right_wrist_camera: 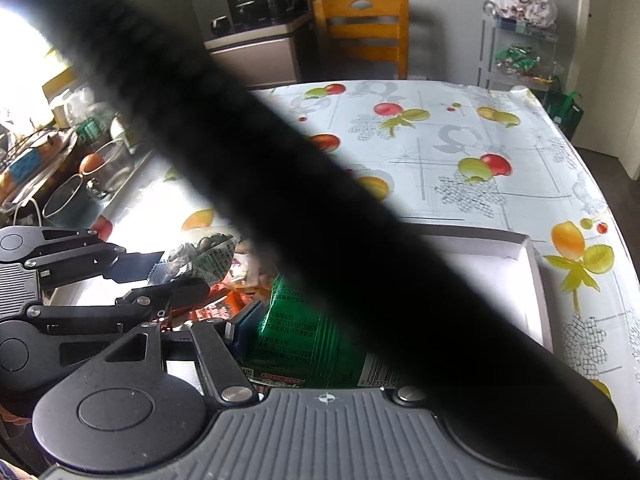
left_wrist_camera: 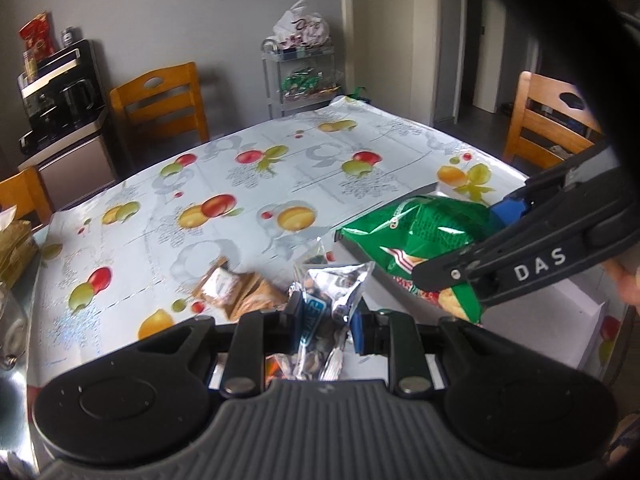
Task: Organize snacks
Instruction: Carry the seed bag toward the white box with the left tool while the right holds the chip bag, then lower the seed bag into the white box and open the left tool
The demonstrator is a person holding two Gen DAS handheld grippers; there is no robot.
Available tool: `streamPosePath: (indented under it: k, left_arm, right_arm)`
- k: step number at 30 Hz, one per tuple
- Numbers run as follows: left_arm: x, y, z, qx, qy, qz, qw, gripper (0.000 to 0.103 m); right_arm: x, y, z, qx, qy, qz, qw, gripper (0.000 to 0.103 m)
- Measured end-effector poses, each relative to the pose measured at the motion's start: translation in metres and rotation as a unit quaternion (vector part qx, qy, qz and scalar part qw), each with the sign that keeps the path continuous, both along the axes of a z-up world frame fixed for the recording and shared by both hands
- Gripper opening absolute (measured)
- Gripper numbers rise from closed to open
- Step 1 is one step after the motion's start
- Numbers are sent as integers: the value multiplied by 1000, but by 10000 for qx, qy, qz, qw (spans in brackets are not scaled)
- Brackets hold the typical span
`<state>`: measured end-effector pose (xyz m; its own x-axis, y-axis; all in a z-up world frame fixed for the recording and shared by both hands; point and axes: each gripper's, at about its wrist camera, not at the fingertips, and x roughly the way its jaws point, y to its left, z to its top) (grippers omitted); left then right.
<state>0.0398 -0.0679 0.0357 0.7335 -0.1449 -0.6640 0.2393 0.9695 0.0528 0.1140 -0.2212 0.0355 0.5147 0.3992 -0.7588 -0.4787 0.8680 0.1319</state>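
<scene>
In the left wrist view my left gripper (left_wrist_camera: 326,314) is shut on a small silver snack packet (left_wrist_camera: 336,280), which stands up between the pads above the table. From the right, my right gripper (left_wrist_camera: 460,244) is shut on a green chip bag (left_wrist_camera: 416,228), held over the near end of a white box (left_wrist_camera: 580,304). In the right wrist view the green chip bag (right_wrist_camera: 296,332) sits against the blue left pad; a black strap hides the right finger. At the left of that view, the left gripper (right_wrist_camera: 168,276) holds the silver packet (right_wrist_camera: 204,256).
Brown biscuit packets (left_wrist_camera: 236,292) lie on the fruit-print tablecloth (left_wrist_camera: 240,184) just ahead of the left gripper. Orange packets (right_wrist_camera: 224,300) lie beside the white box (right_wrist_camera: 536,264). Glass bowls (right_wrist_camera: 88,184) crowd the table's left edge. Wooden chairs (left_wrist_camera: 160,100) and a snack cart (left_wrist_camera: 300,76) stand beyond.
</scene>
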Motion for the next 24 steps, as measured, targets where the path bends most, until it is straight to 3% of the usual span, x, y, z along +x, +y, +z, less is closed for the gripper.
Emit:
streamPosePath:
  k: [13,24]
  left_arm:
    - [21,-58,1,38,-32,-659,9978,20]
    - [57,-94,-9,94,-104,-836,9964,20]
  right_arm:
    - [1,-66,-10,-83,69,-800,9967,66]
    - [16,-86,-20,-258,107,-749,9968,66]
